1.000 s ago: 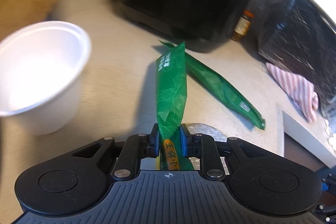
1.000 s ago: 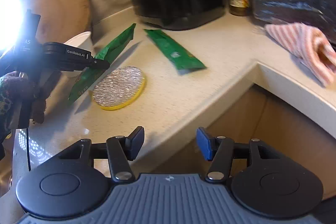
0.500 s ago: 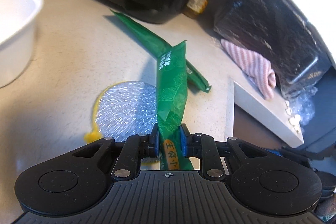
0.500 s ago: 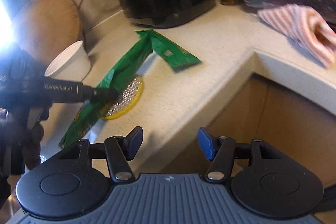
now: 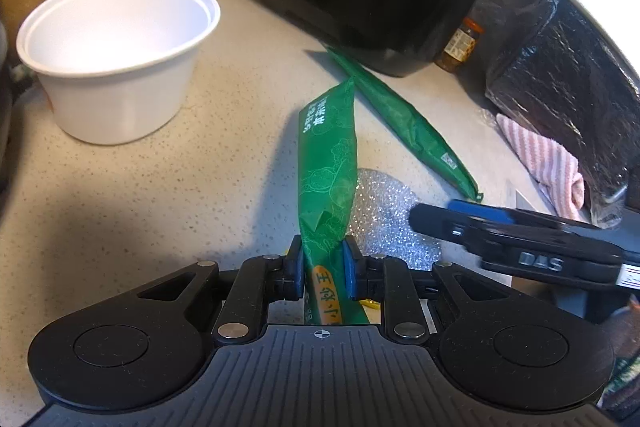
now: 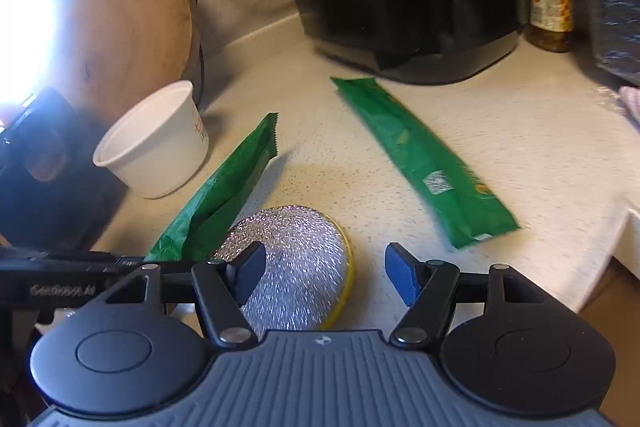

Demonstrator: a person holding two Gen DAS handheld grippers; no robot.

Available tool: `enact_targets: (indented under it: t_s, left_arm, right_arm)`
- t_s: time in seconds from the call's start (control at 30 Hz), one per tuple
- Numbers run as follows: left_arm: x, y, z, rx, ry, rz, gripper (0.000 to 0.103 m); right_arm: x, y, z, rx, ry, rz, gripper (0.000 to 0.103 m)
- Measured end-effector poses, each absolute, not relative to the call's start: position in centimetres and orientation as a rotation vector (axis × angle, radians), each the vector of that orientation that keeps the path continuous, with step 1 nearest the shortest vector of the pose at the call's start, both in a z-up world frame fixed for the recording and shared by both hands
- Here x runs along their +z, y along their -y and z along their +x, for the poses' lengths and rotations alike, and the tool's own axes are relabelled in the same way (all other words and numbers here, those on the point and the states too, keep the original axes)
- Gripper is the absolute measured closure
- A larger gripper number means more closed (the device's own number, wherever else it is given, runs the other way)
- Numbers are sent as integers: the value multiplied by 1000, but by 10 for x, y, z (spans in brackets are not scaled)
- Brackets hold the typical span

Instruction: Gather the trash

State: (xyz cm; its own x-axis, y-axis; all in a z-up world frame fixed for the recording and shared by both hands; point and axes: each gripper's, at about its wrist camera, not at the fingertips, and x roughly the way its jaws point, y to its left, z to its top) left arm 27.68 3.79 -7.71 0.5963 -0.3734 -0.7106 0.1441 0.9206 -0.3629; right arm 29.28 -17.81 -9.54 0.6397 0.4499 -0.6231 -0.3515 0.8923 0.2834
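Pinching one green wrapper [image 5: 328, 163] in my left hand-held gripper [image 5: 322, 263], my right hand-held gripper [image 6: 326, 271], just widening and empty, risks snagging the scouring pad [image 6: 296, 259] before the second wrapper [image 6: 424, 163] on the worktop [image 6: 540, 147].

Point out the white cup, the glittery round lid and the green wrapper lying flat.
white cup [image 6: 160, 147], right wrist view, outer wall.
glittery round lid [image 6: 304, 259], right wrist view, foil middle.
flat green wrapper [image 6: 420, 155], right wrist view, mid-length.

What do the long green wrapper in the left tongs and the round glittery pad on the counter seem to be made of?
Long green wrapper: probably thin glossy plastic film; it creases, shines, and has a serrated sealed end. Round glittery pad: seemingly a scouring sponge, with silvery metallic-thread mesh that sparkles over a yellow, likely foam, rim.
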Motion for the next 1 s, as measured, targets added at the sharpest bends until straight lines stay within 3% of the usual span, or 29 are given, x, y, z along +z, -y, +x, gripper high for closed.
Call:
enact_targets:
  t_s: [0.5,0.63,0.7,0.73,0.8,1.0]
  left_arm:
    - [-87,-56,279,-309,-897,-366,80]
    - [-87,-52,279,-312,-894,-356,80]
    - [-85,-50,278,-304,-893,-342,80]
    - [-83,-49,276,-296,-891,-328,80]
    - [-78,-44,272,-282,-886,-287,80]
    - [-65,-29,261,-273,-876,-194,80]
  right_arm:
    - [-86,190,293,660,-770,406,38]
    - [-103,190,297,757,-864,536,42]
    - [-108,183,297,724,-886,517,57]
    - [-109,180,297,701,-885,504,61]
    - [-108,181,296,680,-887,514,83]
    - [-90,189,275,653,-847,434,88]
